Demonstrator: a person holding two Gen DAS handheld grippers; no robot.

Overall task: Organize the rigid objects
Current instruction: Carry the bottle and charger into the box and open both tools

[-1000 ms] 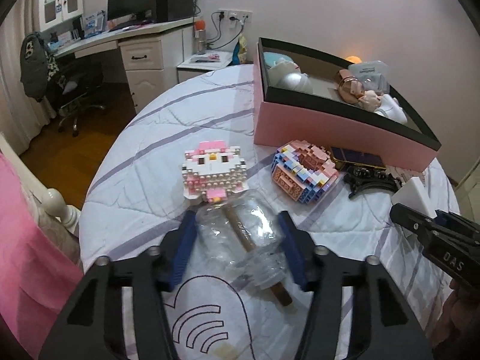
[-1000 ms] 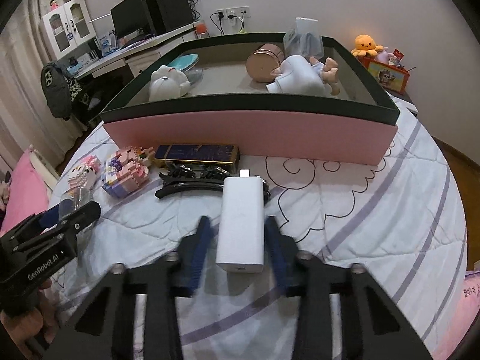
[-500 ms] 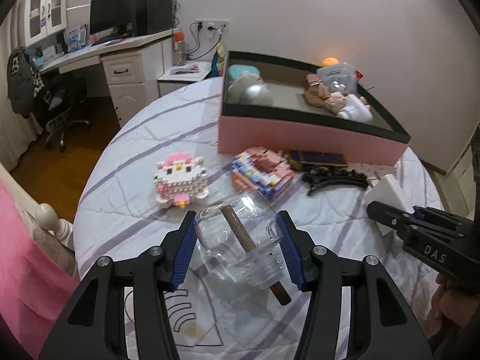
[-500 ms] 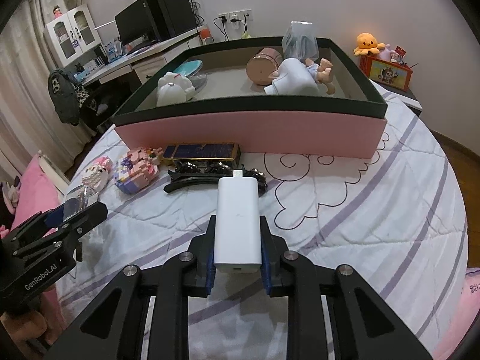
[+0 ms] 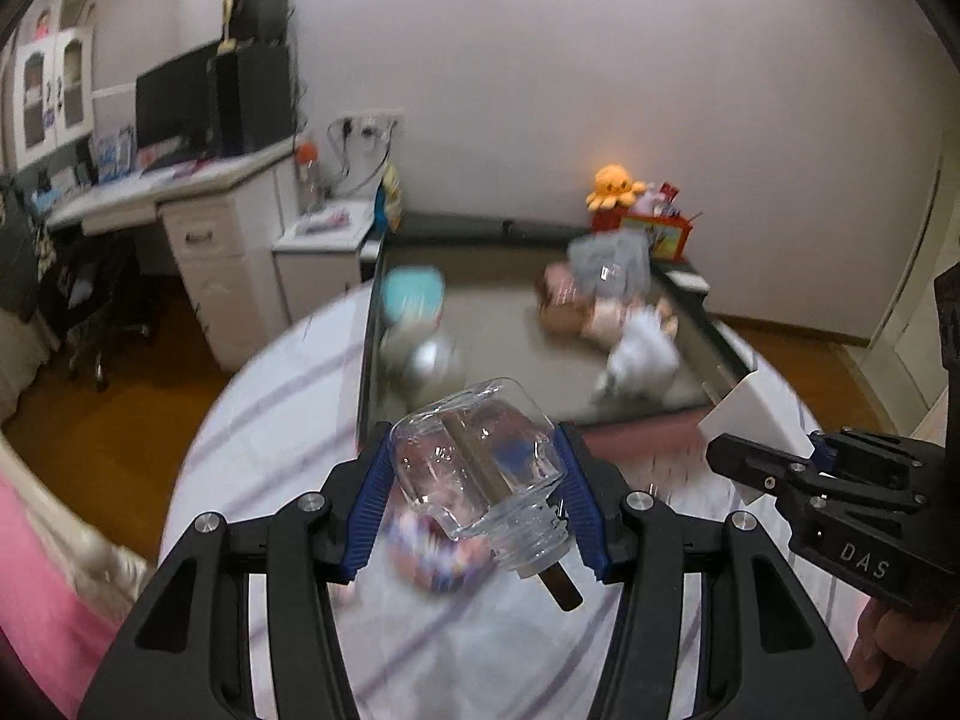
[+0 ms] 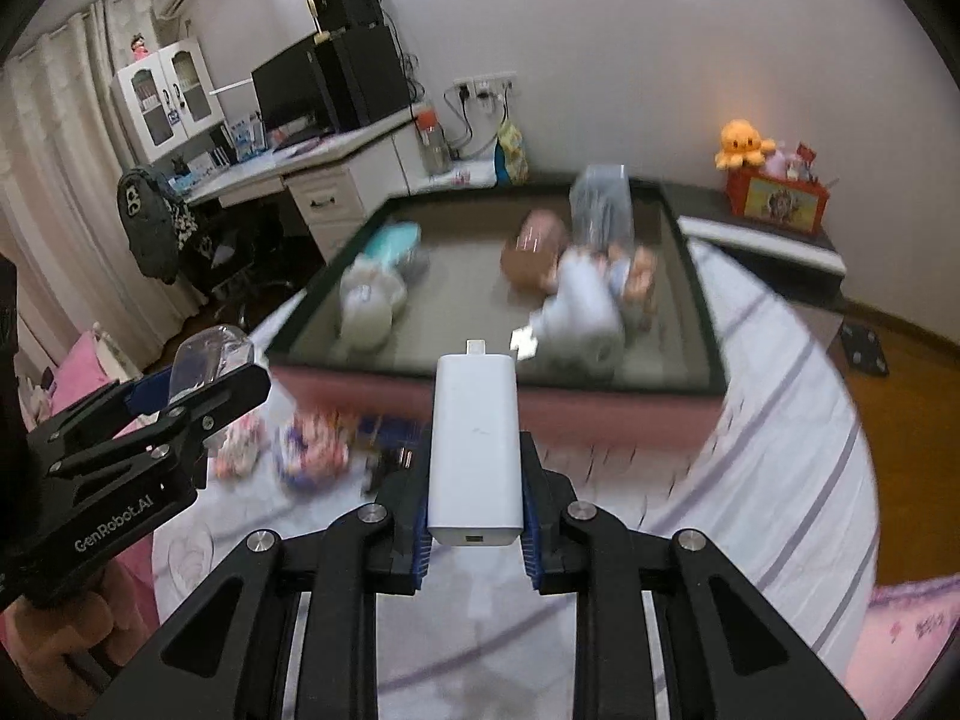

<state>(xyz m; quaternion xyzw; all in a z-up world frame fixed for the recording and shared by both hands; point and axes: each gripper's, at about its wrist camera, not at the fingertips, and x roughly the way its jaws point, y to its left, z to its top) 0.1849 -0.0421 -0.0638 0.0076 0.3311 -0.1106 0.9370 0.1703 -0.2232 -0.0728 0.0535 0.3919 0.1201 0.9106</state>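
My left gripper [image 5: 475, 480] is shut on a clear glass bottle [image 5: 480, 468] with a brown stick inside, held in the air in front of the pink box [image 5: 636, 438]. My right gripper [image 6: 475, 480] is shut on a white power bank [image 6: 475, 444], also lifted, pointing at the same pink box [image 6: 600, 414]. The box holds a doll, a white toy and a teal item, all blurred. In the right wrist view the left gripper [image 6: 180, 396] is at the left with the bottle [image 6: 207, 360]. In the left wrist view the right gripper [image 5: 774, 468] is at the right with the power bank [image 5: 750, 414].
Block figures [image 6: 306, 450] and dark hair clips [image 6: 390, 462] lie on the white striped tablecloth [image 6: 750, 480] in front of the box. A desk with monitor [image 6: 330, 96] stands behind at the left. An orange plush [image 6: 744, 141] sits on a low shelf at the right.
Both grippers have risen off the table with their objects and moved toward the pink box. The right gripper closed on the power bank a second ago. The views are motion-blurred now.
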